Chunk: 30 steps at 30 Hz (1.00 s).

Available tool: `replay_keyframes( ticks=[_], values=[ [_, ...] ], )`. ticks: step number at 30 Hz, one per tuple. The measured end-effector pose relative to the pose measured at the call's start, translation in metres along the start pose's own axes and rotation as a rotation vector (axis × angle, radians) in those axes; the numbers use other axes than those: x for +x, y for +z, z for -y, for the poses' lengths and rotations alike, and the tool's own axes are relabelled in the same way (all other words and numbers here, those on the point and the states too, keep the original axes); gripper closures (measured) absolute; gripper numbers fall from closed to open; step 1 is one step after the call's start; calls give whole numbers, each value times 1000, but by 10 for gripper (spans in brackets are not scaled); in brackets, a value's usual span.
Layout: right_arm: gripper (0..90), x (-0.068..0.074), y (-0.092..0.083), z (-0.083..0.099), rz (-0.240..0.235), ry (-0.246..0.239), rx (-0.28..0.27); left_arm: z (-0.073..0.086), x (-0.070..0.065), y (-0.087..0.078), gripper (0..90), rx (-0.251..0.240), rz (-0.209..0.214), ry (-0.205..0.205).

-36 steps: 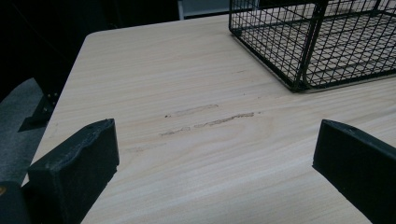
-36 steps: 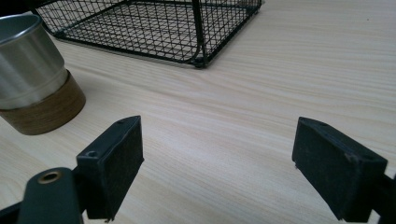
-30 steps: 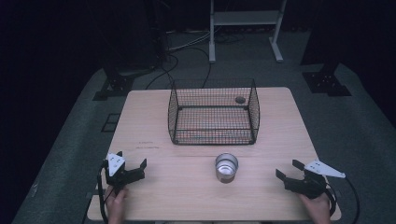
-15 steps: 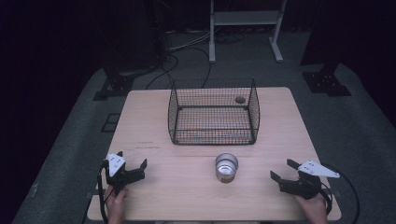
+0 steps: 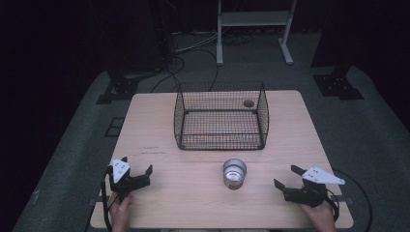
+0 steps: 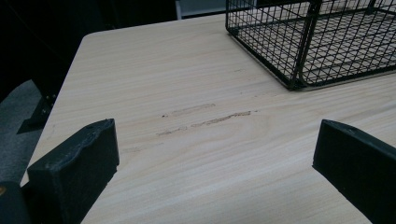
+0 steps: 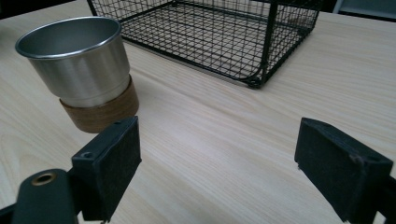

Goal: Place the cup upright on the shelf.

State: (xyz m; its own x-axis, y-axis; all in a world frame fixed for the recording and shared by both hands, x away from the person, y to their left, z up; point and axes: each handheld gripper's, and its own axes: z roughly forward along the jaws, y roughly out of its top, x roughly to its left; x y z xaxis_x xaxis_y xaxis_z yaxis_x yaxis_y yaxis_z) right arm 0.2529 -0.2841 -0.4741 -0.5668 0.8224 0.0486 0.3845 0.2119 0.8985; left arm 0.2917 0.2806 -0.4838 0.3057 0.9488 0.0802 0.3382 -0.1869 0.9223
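Brushed metal cup [image 7: 74, 60] with seemingly wooden base, black wire basket [image 5: 220, 116], matt pale-wood table [image 5: 154, 121]

Lit tabletop, dark surroundings, soft focus

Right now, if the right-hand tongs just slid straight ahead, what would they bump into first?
Probably the near corner of the wire basket. The open right tongs point across bare table at it, while the metal cup stands left of that line, though one tong may brush it; depth is unclear.

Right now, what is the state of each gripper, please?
Left gripper: open, holding nothing, over the table.
Right gripper: open, holding nothing, beside the metal cup.
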Motion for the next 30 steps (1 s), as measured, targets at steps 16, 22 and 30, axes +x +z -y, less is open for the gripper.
replay_keyframes(
  ticks=[16, 22, 30],
  values=[
    [135, 14, 5, -4, -36, -58, 18, 0, -1, 0, 0, 1, -2, 5],
    [135, 21, 9, -6, -53, -86, 30, 0, -1, 0, 0, 1, -2, 7],
    [135, 28, 14, -7, -70, -106, 41, 0, -1, 0, 0, 4, -1, 11]
  ],
)
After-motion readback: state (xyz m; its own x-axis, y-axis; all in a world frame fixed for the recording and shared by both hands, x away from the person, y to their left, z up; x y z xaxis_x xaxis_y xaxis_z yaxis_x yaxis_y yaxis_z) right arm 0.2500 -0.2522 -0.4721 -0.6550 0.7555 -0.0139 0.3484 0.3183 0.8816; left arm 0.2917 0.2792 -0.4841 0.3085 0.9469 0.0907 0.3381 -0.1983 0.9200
